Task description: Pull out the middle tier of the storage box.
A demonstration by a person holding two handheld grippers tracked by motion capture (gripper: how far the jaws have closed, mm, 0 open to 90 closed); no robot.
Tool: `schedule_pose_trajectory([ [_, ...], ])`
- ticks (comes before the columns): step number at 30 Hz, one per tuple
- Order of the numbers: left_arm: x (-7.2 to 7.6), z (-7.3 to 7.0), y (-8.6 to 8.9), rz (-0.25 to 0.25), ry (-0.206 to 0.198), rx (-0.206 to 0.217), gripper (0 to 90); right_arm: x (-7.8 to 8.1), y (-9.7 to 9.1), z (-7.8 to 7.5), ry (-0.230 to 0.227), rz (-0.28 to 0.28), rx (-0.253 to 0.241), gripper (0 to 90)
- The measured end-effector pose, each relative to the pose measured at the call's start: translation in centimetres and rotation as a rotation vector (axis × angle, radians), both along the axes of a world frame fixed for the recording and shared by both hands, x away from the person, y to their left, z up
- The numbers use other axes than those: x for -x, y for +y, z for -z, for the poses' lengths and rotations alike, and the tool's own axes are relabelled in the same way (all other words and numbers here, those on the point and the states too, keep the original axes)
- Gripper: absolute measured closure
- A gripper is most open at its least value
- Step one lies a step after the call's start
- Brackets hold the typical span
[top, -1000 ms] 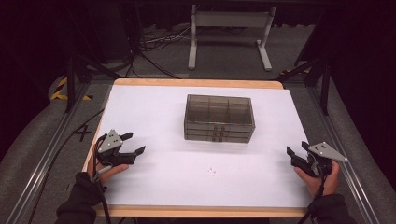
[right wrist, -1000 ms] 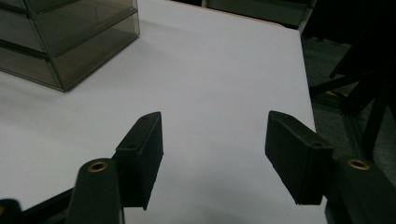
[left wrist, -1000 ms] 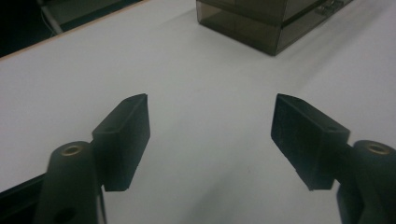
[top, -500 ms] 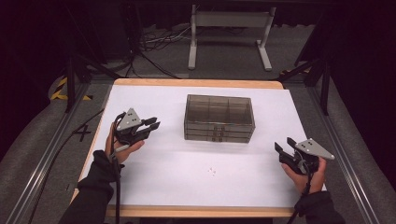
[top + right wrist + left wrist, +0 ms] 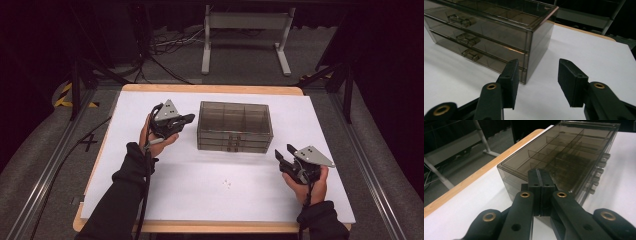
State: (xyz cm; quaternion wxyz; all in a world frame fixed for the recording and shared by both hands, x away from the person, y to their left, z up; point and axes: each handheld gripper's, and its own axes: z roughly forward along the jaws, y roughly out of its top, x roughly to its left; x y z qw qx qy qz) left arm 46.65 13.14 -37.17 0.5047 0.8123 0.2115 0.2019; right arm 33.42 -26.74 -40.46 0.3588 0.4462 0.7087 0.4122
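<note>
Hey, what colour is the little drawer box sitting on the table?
The drawer box is see-through smoky grey-brown plastic; the right gripper view shows it best.

My table [image 5: 150,90] wears a white sheet over a light wood edge, lit bright against a dark room. Beyond its far side, grey carpet [image 5: 240,65] runs back to a pale metal stand [image 5: 246,22] — black cables [image 5: 170,45] coil to its left — yellow-black hazard tape [image 5: 65,95] far left.

- The left gripper [image 5: 186,119] has moved from the worktop's left edge up beside the drawer box [image 5: 234,126]; its jaws closed empty.
- The right gripper [image 5: 283,157] came nearer to the box, its jaws narrowing.
</note>
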Motion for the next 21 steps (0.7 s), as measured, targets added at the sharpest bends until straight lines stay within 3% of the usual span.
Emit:
schedule_pose_trajectory([
  [4,-0.4,0.1,-0.6,0.017,0.006,0.024,90.0,0.0,1.0,0.0,-0.005,-0.016,0.016,52.5],
  [9,-0.5,0.5,-1.6,0.039,-0.003,-0.023,90.0,-0.4,2.4,0.2,-0.003,-0.035,0.018,52.5],
  [17,-1.0,1.2,-1.8,0.053,0.013,-0.008,90.0,-0.8,4.6,0.4,0.005,-0.049,0.007,51.5],
  [21,-1.2,1.3,-1.7,0.063,0.009,0.006,90.0,-1.4,7.3,1.6,0.030,-0.052,-0.020,46.9],
])
